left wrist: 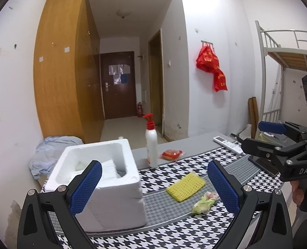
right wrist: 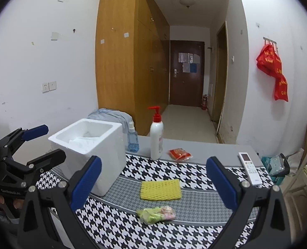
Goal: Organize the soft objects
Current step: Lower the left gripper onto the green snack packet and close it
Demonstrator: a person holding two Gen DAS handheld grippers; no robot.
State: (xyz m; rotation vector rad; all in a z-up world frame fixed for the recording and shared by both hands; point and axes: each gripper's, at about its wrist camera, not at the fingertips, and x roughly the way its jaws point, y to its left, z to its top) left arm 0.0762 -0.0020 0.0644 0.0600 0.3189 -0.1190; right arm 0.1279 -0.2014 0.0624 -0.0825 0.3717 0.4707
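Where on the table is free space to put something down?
Free: the patterned cloth between the yellow foam net and the remote, and the grey strip right of the red packet. Crowded: around the foam box, spray bottle and lotion bottle.

Foam box (left wrist: 103, 178) contents unclear; spray bottle (right wrist: 132, 139) partly hidden behind box.
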